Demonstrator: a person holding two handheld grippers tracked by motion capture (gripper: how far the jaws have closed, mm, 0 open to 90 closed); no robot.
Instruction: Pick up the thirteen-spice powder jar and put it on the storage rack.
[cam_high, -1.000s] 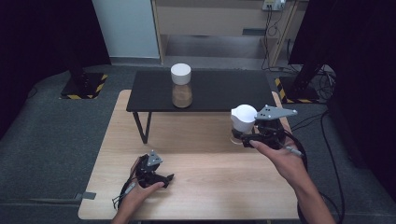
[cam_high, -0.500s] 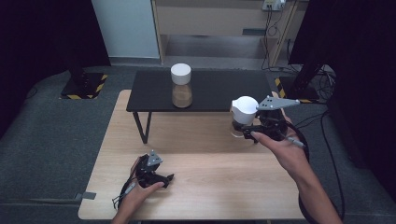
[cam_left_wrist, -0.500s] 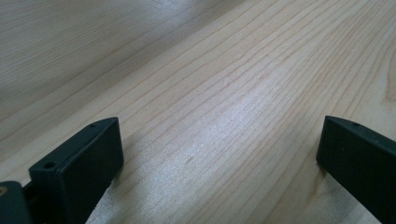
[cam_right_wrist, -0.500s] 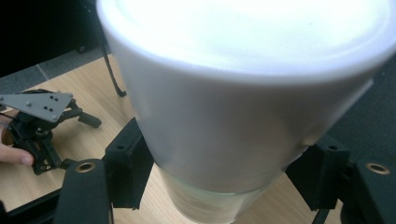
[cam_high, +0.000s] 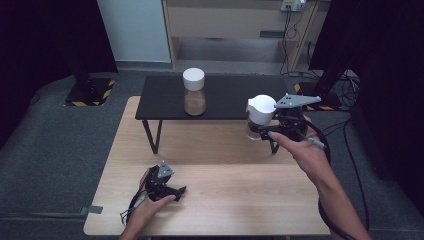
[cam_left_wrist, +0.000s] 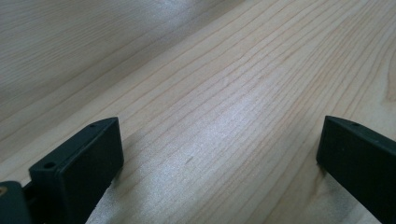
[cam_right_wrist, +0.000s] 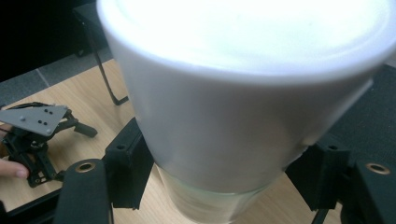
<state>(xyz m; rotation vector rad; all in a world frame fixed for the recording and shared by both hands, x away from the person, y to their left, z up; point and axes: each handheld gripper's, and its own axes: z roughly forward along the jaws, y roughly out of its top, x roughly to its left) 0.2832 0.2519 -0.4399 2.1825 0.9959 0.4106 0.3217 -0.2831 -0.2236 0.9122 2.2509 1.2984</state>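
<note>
A glass jar with a white lid (cam_high: 260, 116) hangs in the air by the right end of the low black table (cam_high: 225, 95). My right gripper (cam_high: 265, 131) is shut on its glass body just under the lid. In the right gripper view the jar (cam_right_wrist: 233, 93) sits between the two black jaws, which press on its sides. A second jar with a white lid (cam_high: 194, 92), holding something brown, stands on the black table. My left gripper (cam_high: 177, 191) rests on the wooden table (cam_high: 225, 190) near its front left, and in the left gripper view it stands open (cam_left_wrist: 219, 154) over bare wood.
The black table stands across the far part of the wooden table on thin legs (cam_high: 151, 137). Grey floor surrounds the wooden table. A cable (cam_high: 345, 150) trails from the right gripper off the right side. The right gripper view shows the left gripper (cam_right_wrist: 37, 135) farther off.
My right gripper has lifted the white-lidded jar and carried it away from me toward the black table's right end. The left gripper has stayed put.
</note>
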